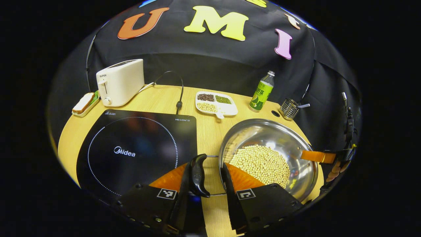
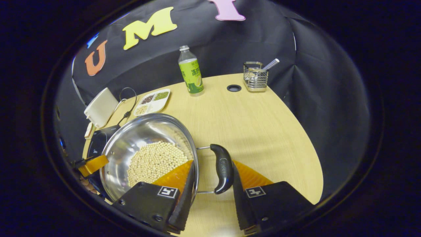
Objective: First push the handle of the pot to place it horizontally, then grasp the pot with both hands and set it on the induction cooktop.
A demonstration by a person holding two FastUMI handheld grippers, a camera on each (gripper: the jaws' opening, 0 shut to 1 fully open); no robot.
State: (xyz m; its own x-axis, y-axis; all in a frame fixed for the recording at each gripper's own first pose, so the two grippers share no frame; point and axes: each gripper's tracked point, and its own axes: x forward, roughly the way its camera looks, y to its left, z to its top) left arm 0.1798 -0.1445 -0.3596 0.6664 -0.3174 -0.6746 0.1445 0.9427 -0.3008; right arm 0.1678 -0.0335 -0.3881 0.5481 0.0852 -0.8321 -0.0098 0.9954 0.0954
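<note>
– As each claw straddles a handle, what makes this lift go cleanly?

– Close together, I'd say. The left gripper (image 1: 207, 166) stands open around the black curved plastic handle (image 1: 199, 176) on the cooktop side. That handle leans on one finger, with a gap to the other. The right gripper (image 2: 213, 164) is likewise open around the opposite black handle (image 2: 222, 168), holding nothing yet. Both handles lie level on thin wire loops, so squeeze the plastic and not the wire.

– And the load?

– The wide polished steel pot (image 1: 269, 154) sits on the round pale wooden table (image 1: 210, 131) near its front edge, just beside the flat black glass induction cooktop (image 1: 131, 148). It holds a mound of small round yellow soybeans (image 1: 260, 163). These would likely slide if one side rises first, so keep the pot level and carry it low.

– Behind it?

– Toward the far edge stand a white boxy toaster (image 1: 120, 82), a white divided dish of beans (image 1: 215, 103), a green-labelled plastic bottle (image 1: 262, 92) and a wire-mesh metal holder (image 1: 289, 108).
</note>
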